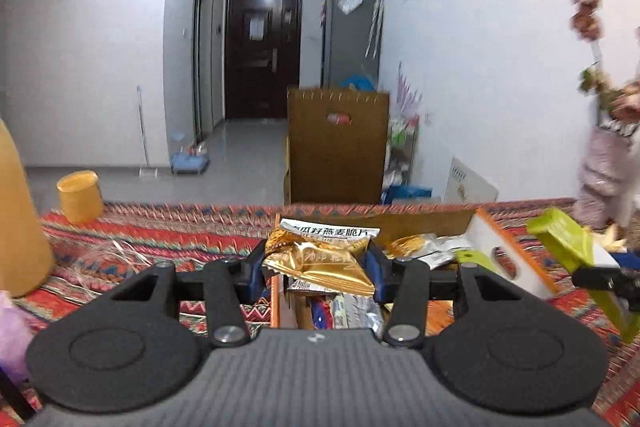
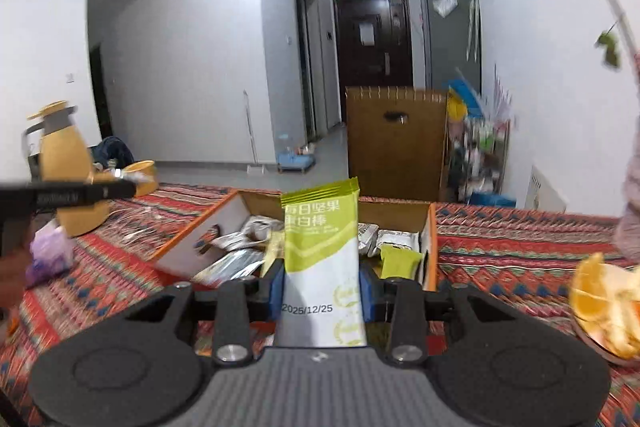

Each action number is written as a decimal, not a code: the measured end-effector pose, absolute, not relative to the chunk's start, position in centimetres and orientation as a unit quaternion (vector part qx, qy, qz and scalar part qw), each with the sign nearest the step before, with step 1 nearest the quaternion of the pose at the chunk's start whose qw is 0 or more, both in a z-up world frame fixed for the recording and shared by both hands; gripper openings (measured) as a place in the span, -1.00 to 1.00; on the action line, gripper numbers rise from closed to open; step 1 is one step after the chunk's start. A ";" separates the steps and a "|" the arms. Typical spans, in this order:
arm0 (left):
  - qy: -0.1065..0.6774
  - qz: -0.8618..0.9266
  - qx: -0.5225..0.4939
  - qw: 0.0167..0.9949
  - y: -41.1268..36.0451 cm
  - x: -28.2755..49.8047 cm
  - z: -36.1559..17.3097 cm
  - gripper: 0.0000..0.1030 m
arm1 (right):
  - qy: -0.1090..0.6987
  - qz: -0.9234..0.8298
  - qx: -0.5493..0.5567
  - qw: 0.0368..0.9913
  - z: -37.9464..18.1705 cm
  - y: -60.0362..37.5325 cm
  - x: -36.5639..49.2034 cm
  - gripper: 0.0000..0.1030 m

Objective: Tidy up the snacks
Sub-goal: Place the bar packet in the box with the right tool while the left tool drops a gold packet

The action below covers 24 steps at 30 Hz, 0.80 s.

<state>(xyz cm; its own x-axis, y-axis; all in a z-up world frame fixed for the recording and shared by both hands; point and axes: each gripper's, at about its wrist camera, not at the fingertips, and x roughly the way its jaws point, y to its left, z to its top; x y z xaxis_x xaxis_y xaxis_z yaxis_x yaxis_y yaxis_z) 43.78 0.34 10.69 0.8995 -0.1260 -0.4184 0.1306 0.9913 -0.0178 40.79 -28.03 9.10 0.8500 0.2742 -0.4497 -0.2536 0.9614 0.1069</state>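
Left gripper (image 1: 319, 269) clamps gold packet (image 1: 320, 263); right gripper (image 2: 321, 293) clamps green bar (image 2: 322, 259). Lower each into box (image 2: 431, 247) before you part the jaws.

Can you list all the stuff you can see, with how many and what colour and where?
Gold foil snack packet: one, gold, clamped in the left gripper above the box.
Green-and-white nut bar packet: one, held upright by the right gripper.
Open cardboard snack box: one, orange-edged, on the cloth, holding loose packets.
Patterned red tablecloth: one, covering the table.
Yellow thermos jug: one, far left.
Yellow round tub: one, left table edge.
Orange slices: several, on a plate at right.
Left gripper: black, shut.
Right gripper: black, shut.
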 end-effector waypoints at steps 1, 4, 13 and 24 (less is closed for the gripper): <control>0.227 -0.057 0.006 0.972 0.0 45.5 9.7 -0.07 | 0.248 0.134 0.024 0.959 8.6 -27.9 43.2 -0.30; 0.271 -0.037 0.002 0.962 -0.9 49.8 6.5 -0.07 | 0.285 0.110 0.026 0.952 6.5 -27.5 49.1 -0.30; 0.323 -0.086 -0.015 0.942 -5.0 54.5 2.8 0.28 | 0.373 0.065 0.036 0.925 0.3 -25.1 57.6 -0.18; 0.298 -0.109 -0.005 0.948 -3.2 51.2 4.4 0.46 | 0.312 0.088 0.014 0.946 4.2 -25.5 54.2 0.14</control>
<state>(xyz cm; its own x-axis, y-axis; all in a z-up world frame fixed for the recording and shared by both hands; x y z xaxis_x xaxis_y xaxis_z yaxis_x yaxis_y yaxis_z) 51.24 -3.17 4.38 0.7983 -0.2103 -0.5644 0.2042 0.9761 -0.0749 54.25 -25.53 4.16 0.7902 0.1762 -0.5870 -0.1582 0.9840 0.0824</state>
